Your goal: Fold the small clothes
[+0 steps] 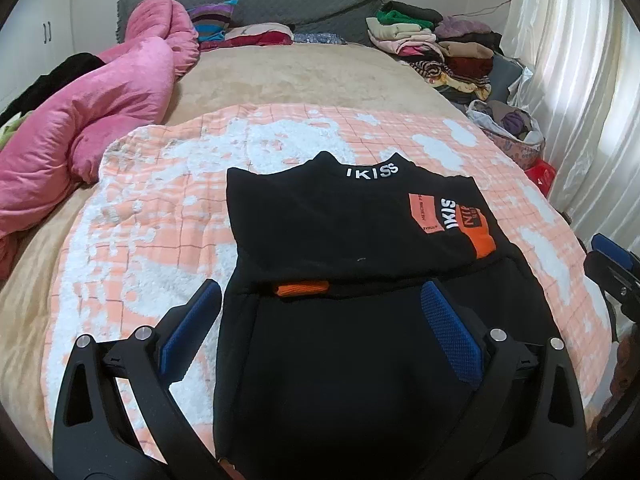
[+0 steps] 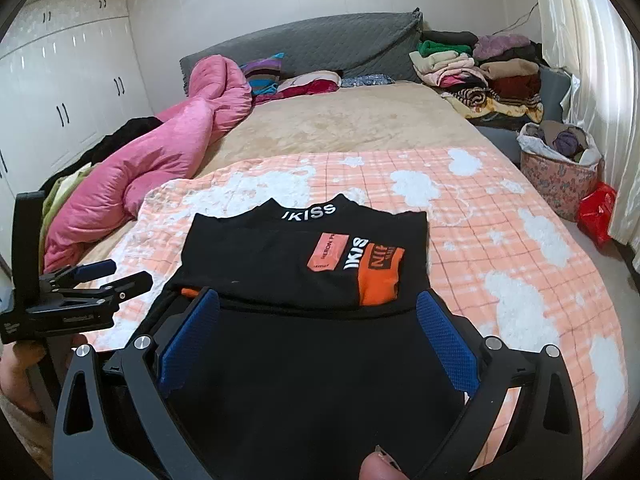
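Note:
A black top [image 1: 340, 224] [image 2: 288, 256] with white "IKISS" lettering and orange patches lies partly folded on a pink-and-white checked blanket [image 1: 168, 184] [image 2: 500, 216], collar at the far end. An orange cuff [image 1: 302, 289] peeks from under its folded upper layer. My left gripper [image 1: 320, 288] [image 2: 120, 274] is open over the top's near left part, its left finger over the blanket and its right finger over the cloth. My right gripper [image 2: 318, 298] [image 1: 608, 250] is open over the near right part, both blue pads [image 2: 444, 340] above black cloth. Neither holds anything.
A crumpled pink duvet [image 1: 100, 108] [image 2: 168, 152] lies along the left of the bed. Stacks of folded clothes [image 1: 440, 48] [image 2: 480, 68] sit at the far right, with a floral basket [image 2: 560, 176] of laundry and a red bag [image 2: 596, 212] beside the bed. A fingertip [image 2: 376, 468] shows below.

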Available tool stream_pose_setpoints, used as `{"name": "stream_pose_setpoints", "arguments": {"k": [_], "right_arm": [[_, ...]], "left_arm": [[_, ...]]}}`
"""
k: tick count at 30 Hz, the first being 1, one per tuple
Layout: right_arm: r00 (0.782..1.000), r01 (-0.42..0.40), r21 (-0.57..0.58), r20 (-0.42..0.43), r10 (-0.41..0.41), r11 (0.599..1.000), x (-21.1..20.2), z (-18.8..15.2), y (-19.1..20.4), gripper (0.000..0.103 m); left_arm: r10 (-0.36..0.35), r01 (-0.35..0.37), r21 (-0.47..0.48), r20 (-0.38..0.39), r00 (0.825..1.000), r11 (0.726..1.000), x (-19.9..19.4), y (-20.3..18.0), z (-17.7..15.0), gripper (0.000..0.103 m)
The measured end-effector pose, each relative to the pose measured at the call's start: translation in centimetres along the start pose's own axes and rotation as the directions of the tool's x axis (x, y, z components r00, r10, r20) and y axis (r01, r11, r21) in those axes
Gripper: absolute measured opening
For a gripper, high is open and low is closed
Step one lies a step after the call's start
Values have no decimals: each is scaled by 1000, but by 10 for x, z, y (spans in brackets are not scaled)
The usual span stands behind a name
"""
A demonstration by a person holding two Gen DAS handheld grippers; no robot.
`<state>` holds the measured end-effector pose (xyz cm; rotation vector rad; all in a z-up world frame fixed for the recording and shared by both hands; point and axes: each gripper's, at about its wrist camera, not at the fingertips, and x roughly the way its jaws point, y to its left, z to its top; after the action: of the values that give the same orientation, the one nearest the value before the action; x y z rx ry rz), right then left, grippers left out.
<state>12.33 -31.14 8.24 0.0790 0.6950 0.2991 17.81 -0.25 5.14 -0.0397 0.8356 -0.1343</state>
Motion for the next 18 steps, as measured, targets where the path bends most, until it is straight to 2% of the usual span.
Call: {"name": "stream_pose_setpoints", "arguments": {"k": [18], "right_arm": [[1000, 23, -3, -22, -23, 1000, -27, -34, -5, 99]], "left_arm": [[25, -25, 0, -9, 1000, 1000, -17, 12, -28, 94]]}}
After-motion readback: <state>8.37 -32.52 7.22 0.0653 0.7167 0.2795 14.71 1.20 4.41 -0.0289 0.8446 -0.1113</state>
